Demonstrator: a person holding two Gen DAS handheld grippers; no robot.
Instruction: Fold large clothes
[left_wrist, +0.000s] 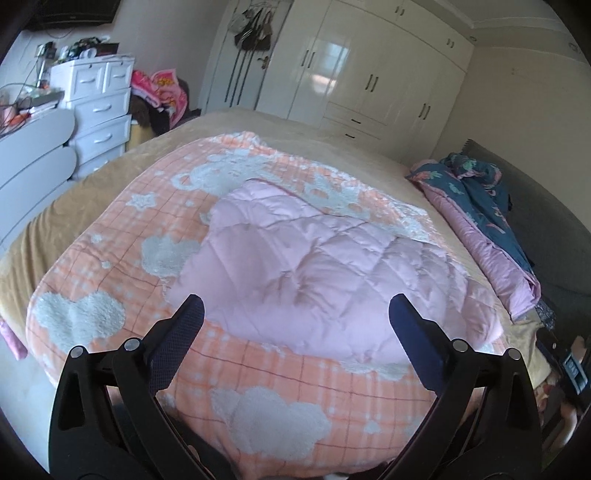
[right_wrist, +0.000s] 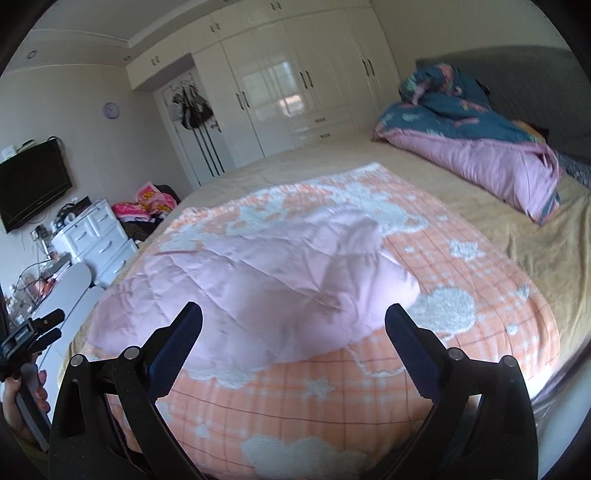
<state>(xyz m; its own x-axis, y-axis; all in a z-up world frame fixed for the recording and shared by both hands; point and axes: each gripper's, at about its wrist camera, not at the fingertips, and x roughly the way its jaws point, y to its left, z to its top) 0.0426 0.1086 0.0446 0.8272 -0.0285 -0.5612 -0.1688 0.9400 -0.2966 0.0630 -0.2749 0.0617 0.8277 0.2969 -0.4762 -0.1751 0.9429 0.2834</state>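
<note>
How far along: We think we are partway. The pink jacket (left_wrist: 314, 266) looks partly folded, puffy and lumpy, not a neat flat shape yet.
What is left: We think it needs more folding and smoothing.
Where the jacket is: It lies in the middle of both pictures, on the orange blanket (left_wrist: 110, 258) with white clouds, on top of the bed (left_wrist: 332, 136).
Left gripper (left_wrist: 295, 310): Wide open, holding nothing. The jacket sits just past its tips, between them in the lower middle of the picture.
Right gripper (right_wrist: 293, 319): Wide open too, holding nothing. The jacket's near edge lies between its tips.
Touching: We cannot tell if any tip touches the cloth.
Other pile: A blue and pink quilt (right_wrist: 480, 140) is bunched at the upper right, well apart.
</note>
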